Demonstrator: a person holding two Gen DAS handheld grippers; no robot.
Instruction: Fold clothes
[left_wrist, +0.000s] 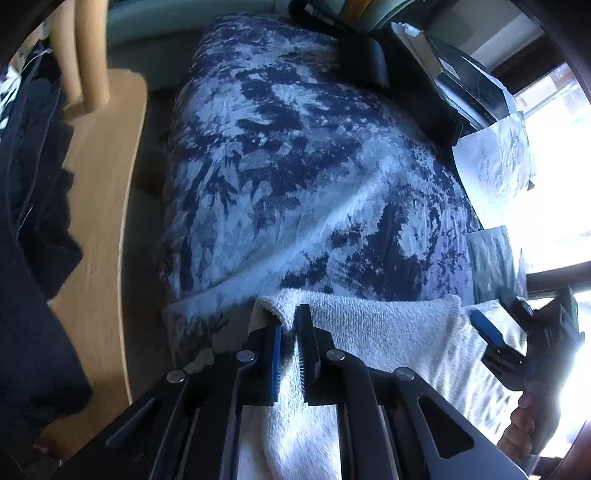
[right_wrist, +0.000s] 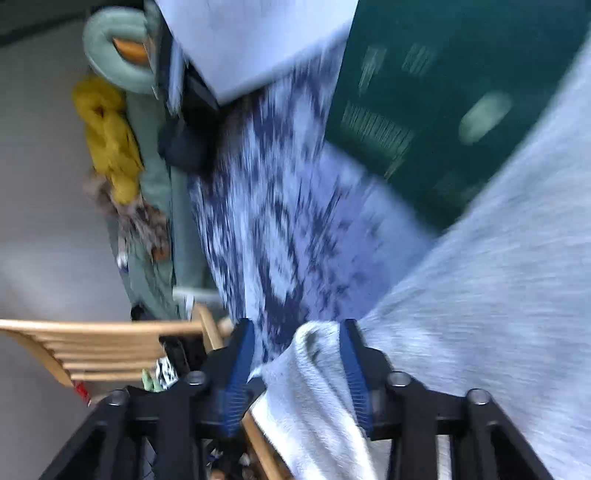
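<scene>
White towel (left_wrist: 388, 332) lies on the blue-and-white patterned cover (left_wrist: 295, 166), folded edge toward the cover. Left gripper (left_wrist: 290, 325) is nearly closed, pinching the towel's edge. Right gripper (right_wrist: 299, 332), blurred, stands parted; a towel corner sits between its fingers, touching only one pad (right_wrist: 352, 362). Wooden chair (left_wrist: 103, 221) stands beside.

Wooden chair (left_wrist: 107, 229) at left of the left wrist frame, dark clothing (left_wrist: 33, 206) draped over it. Bright window (left_wrist: 554, 177) at right, strongly overexposed. Grey floor (right_wrist: 44, 229) at left of the right wrist frame.
</scene>
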